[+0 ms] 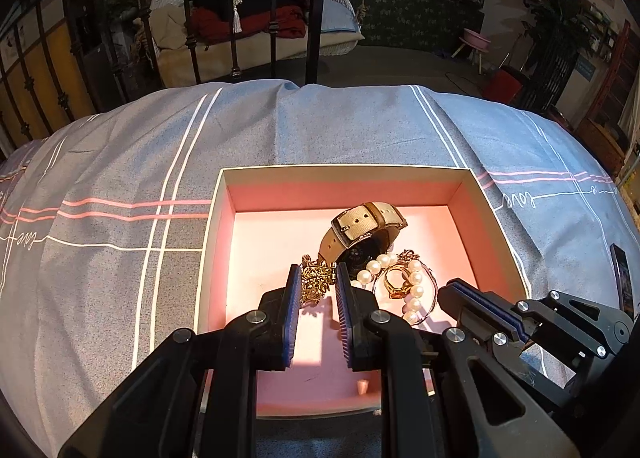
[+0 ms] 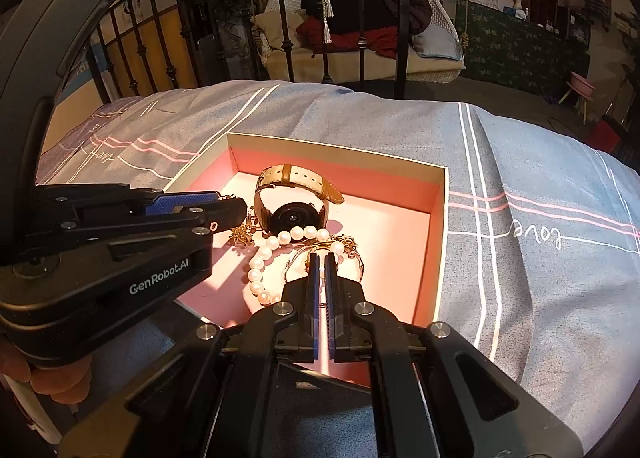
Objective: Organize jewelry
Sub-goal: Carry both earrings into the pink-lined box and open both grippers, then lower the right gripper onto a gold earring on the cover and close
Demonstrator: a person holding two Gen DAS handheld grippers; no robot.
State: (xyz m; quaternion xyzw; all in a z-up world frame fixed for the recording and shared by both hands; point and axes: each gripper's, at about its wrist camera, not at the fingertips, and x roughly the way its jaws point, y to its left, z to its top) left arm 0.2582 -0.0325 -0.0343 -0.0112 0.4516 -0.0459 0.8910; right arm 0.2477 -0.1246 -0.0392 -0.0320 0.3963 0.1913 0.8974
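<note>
A shallow box [image 1: 496,218] with a pink lining is seen on a grey-blue striped bedspread [image 1: 120,178], and all the jewelry is gathered inside it.

The left gripper [image 1: 316,278] is held low over the near part of the box, pointing away from the holder. A gold filigree piece [image 1: 316,282] is held between its fingers, which are closed onto it with a gap kept by the piece itself; it hangs just above the lining, its length running downward.

Ahead and slightly right of that gripper, a watch [image 1: 360,234] with a beige strap is propped on its edge. A pearl bracelet [image 1: 412,286] and a gold ring [image 1: 394,282] lie just right of the tips.

The right gripper [image 2: 322,258] is angled in from the right, nearest the ring; its fingers are nearly together, and whether anything is pinched cannot be told.
</note>
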